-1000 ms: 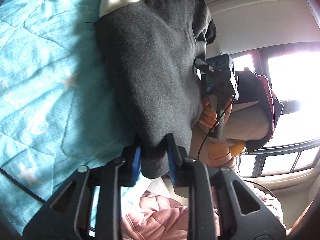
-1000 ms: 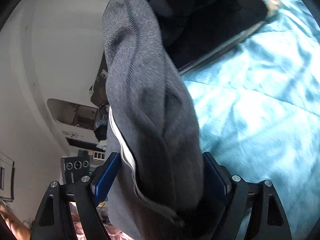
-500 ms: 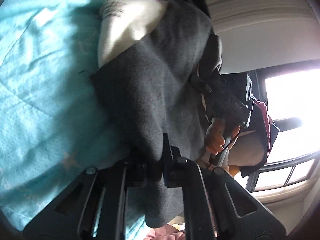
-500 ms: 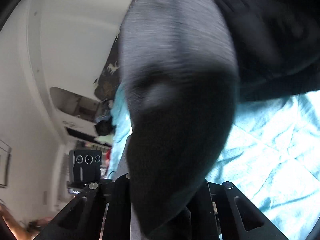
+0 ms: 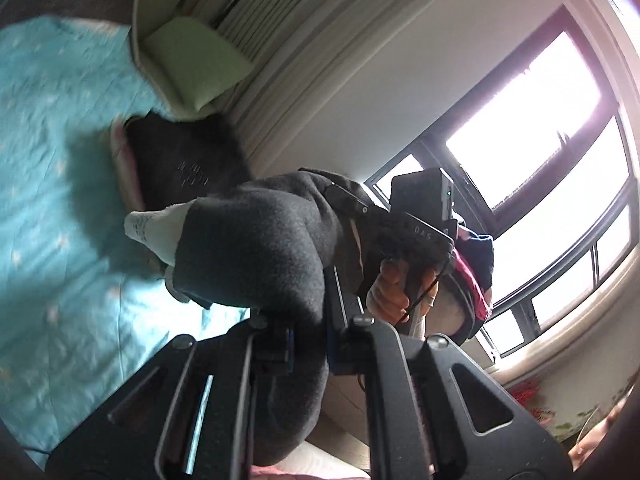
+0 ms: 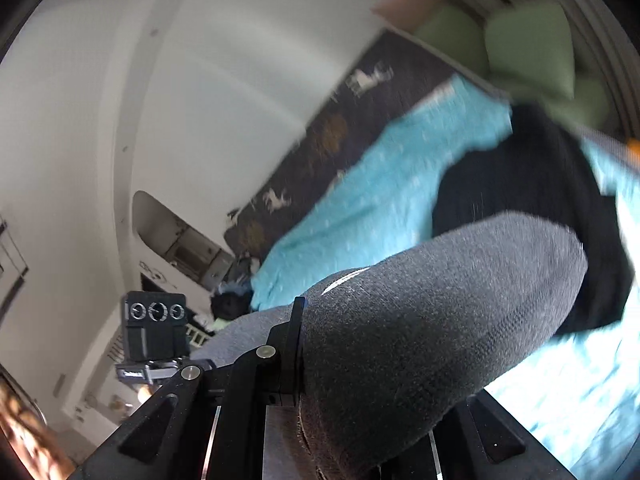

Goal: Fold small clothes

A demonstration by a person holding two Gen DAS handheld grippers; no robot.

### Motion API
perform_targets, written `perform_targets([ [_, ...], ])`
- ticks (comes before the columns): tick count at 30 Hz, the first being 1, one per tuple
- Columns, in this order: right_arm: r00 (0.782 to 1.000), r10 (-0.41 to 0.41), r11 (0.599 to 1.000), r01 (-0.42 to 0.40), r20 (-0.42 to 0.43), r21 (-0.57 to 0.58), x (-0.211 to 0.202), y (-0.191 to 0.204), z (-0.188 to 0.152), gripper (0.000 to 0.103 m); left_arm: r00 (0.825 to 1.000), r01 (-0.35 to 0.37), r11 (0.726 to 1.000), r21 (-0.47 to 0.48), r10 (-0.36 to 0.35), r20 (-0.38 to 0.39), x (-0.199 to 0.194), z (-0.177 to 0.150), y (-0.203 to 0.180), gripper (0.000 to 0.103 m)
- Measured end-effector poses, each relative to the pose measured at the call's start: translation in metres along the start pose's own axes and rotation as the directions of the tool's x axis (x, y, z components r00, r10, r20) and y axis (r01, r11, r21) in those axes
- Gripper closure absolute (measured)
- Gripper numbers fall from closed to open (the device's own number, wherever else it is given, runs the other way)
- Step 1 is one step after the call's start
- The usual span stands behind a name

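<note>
My left gripper [image 5: 310, 346] is pinched tight on a fold of the dark grey garment [image 5: 256, 248]; its jaws have just been closing, with the cloth between them. The fabric bulges up ahead of the fingers and hangs down past them, and a white patch [image 5: 154, 228] pokes out at its far left end. To the right of this gripper, a hand [image 5: 394, 290] grips the handle of my right gripper's body. My right gripper [image 6: 360, 384] is likewise clamped on the same grey garment [image 6: 440, 312], its jaws having just drawn together on the cloth, which swells forward and to the right and hides the right finger. Below and beyond both grippers lies the turquoise bed cover [image 5: 52, 208], with a black garment [image 6: 532, 208] resting on it farther ahead and green pillows [image 6: 528, 44] beyond that.
</note>
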State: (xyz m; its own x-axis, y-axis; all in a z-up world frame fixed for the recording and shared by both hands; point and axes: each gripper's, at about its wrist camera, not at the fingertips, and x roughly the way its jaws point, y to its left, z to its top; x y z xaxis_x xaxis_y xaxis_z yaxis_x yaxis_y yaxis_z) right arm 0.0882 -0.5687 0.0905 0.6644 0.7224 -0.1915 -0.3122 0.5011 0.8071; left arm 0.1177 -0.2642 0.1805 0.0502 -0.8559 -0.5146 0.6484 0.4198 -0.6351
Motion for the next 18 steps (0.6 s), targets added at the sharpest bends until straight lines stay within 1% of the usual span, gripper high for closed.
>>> perform_targets([
  [2, 0.999, -0.022, 0.999, 0.024, 0.037, -0.042, -0.004, 0.023, 0.015, 0.091, 1.000, 0.003, 1.000, 0.026, -0.003, 0.006, 0.003, 0.023, -0.010, 0.091],
  [3, 0.998, -0.033, 0.998, 0.035, 0.049, -0.057, -0.012, 0.029, 0.024, 0.091, 1.000, 0.006, 1.000, 0.030, -0.007, 0.009, 0.006, 0.035, -0.014, 0.091],
  [6, 0.995, -0.066, 0.995, 0.072, 0.080, -0.076, -0.017, 0.046, 0.051, 0.090, 1.000, 0.025, 1.000, 0.016, -0.025, 0.014, 0.019, 0.070, -0.021, 0.091],
  [8, 0.991, -0.103, 0.991, 0.109, 0.088, -0.072, -0.023, 0.049, 0.077, 0.090, 0.999, 0.033, 0.999, 0.002, -0.033, 0.014, 0.027, 0.094, -0.012, 0.091],
  [12, 0.979, -0.179, 0.981, 0.186, 0.100, -0.062, -0.011, 0.049, 0.121, 0.089, 0.998, 0.042, 0.999, -0.015, -0.041, 0.042, 0.038, 0.131, 0.003, 0.091],
  [14, 0.974, -0.194, 0.977, 0.202, 0.115, -0.064, -0.018, 0.043, 0.144, 0.089, 0.996, 0.050, 0.999, -0.020, -0.049, 0.071, 0.038, 0.147, 0.011, 0.091],
  [16, 0.971, -0.198, 0.976, 0.208, 0.135, -0.067, -0.014, 0.038, 0.164, 0.089, 0.993, 0.062, 0.998, -0.027, -0.059, 0.098, 0.038, 0.161, 0.018, 0.091],
  [18, 0.969, -0.197, 0.975, 0.210, 0.150, -0.077, -0.013, 0.033, 0.182, 0.088, 0.992, 0.078, 0.996, -0.046, -0.073, 0.105, 0.046, 0.167, 0.035, 0.091],
])
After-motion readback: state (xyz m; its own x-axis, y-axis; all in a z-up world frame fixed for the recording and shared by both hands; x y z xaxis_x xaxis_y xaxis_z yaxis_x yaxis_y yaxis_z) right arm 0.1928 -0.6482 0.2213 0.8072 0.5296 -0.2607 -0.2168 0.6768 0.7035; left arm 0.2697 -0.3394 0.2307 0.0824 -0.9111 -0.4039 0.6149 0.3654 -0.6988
